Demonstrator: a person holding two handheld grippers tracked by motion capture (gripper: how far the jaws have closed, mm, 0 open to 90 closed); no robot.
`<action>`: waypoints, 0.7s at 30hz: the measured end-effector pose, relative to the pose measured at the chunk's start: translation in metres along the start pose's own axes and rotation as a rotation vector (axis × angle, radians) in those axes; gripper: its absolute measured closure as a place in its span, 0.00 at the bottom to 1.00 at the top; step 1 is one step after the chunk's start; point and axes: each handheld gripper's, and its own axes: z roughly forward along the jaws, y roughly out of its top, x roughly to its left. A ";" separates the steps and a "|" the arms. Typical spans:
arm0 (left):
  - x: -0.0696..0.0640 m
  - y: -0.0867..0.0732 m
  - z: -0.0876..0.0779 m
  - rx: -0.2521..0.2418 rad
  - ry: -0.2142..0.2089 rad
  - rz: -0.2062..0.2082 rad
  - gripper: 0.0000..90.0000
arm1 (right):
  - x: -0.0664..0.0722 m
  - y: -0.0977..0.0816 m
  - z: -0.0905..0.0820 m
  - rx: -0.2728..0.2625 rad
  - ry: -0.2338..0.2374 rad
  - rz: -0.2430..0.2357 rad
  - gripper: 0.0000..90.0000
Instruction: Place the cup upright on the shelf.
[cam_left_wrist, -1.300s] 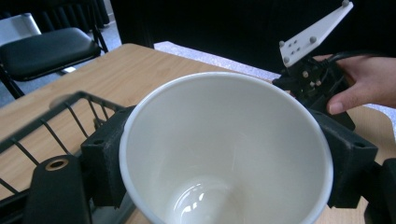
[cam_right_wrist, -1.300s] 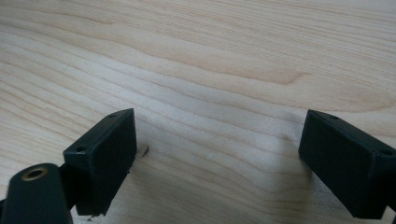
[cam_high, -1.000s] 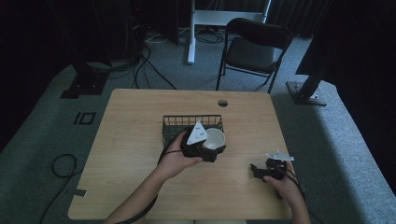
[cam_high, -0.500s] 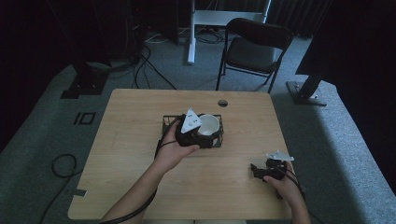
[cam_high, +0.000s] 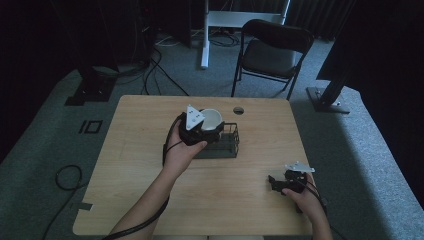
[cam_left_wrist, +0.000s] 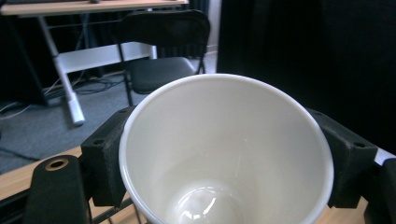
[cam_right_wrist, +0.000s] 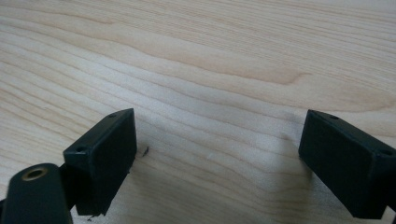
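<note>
Wooden tabletop (cam_high: 150, 200) carries a black wire basket (cam_high: 227, 145) near its middle. Left gripper (cam_high: 202, 131) held above the basket's left end, its jaws pinching a white cup (cam_left_wrist: 226, 154) from both sides, cup mouth facing the camera. Right gripper (cam_high: 286, 182) low at the tabletop's right front, jaws spread wide over bare wood.
</note>
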 end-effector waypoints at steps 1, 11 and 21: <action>0.002 -0.002 0.001 0.000 0.016 -0.002 0.23 | 0.000 0.000 0.000 0.000 0.000 0.000 0.12; 0.017 -0.023 0.018 0.042 0.141 -0.060 0.23 | 0.000 0.000 0.000 0.000 0.000 -0.001 0.12; 0.022 -0.042 0.042 0.059 0.115 -0.097 0.23 | 0.000 0.000 0.000 0.001 0.000 -0.002 0.12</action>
